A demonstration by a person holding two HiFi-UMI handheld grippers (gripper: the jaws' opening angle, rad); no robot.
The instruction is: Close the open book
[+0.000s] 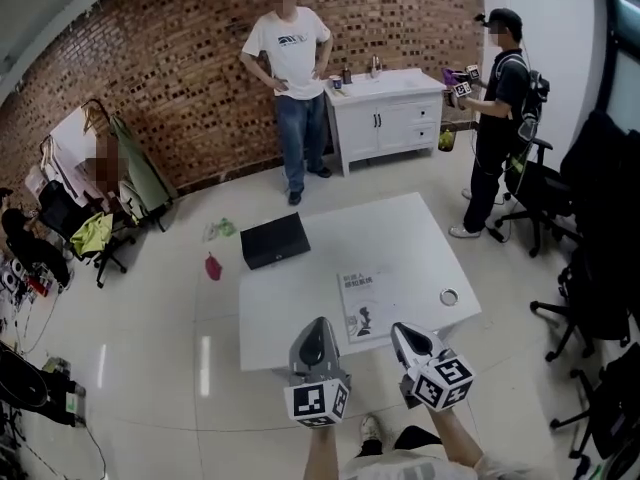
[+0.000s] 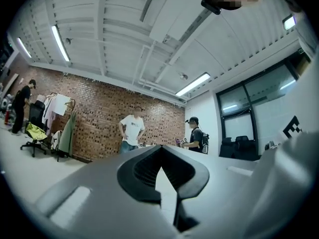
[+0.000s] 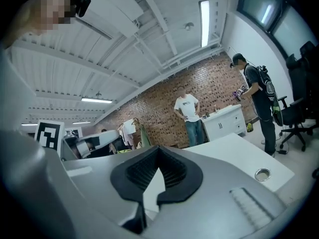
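A book (image 1: 364, 305) with a white printed cover lies flat and closed near the front edge of the white table (image 1: 400, 238). In the head view both grippers hover at that front edge, lifted off the tabletop. My left gripper (image 1: 319, 324) is just left of the book and is shut with nothing in it. My right gripper (image 1: 403, 331) is at the book's front right corner, also shut and empty. In the left gripper view the left gripper (image 2: 160, 149) has its jaws meeting at the tips. In the right gripper view the right gripper (image 3: 158, 151) shows the same.
A black case (image 1: 274, 240) lies on the table's far left corner, and a small ring (image 1: 449, 297) near its right edge. Two people stand beyond the table, one in a white T-shirt (image 1: 290, 68), one in black (image 1: 500, 108) beside a white cabinet (image 1: 385, 113). Office chairs (image 1: 590, 268) crowd the right.
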